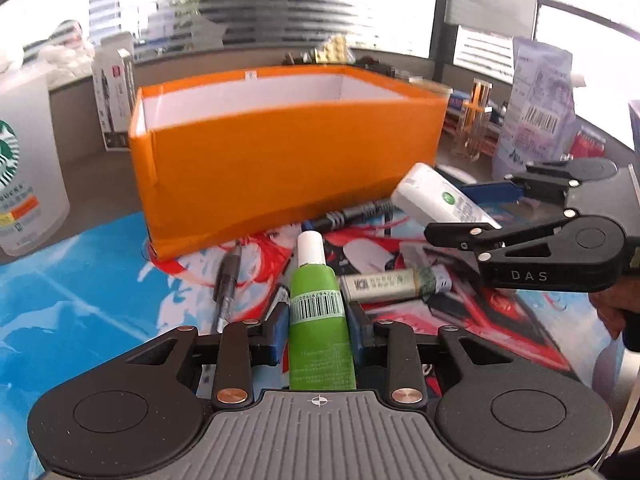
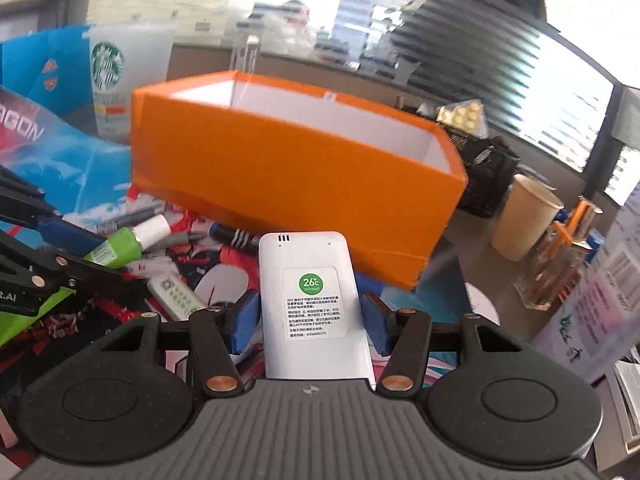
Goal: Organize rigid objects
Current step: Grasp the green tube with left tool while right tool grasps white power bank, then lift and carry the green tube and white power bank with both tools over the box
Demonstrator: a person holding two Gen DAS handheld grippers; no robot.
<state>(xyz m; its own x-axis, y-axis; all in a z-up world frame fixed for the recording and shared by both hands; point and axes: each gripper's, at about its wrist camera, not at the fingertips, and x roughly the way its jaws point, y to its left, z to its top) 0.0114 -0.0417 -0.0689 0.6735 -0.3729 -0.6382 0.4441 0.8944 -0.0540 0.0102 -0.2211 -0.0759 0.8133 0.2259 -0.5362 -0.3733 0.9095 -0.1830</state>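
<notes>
Green bottle (image 1: 320, 320): you hold it in your left claw (image 1: 319, 330), blue pads pressed on both flanks near the barcode band, white cap pointing at the orange box (image 1: 288, 160). It sits lengthwise in the jaws, probably so it can go in nose first.
White remote (image 2: 312, 300): it lies lengthwise in your right claw (image 2: 310, 322), label side up. The blue pads stand at its edges and appear to clamp it, raised in front of the box's near wall.
Orange box: open-topped with a white lining, it stands on the desk (image 1: 72, 300) beyond both claws; judged the place where your things belong. No contents show from here.
Still loose on the printed mat: one black gel pen (image 1: 227, 284), one striped dark marker (image 1: 352, 214), one small labelled tube (image 1: 396, 284).
Count: two claws, two things gripped, one box, three loose items you can plainly make out.
Surroundings: one Starbucks cup (image 1: 24, 160) to the left, one paper cup (image 2: 524, 220) to the right.
</notes>
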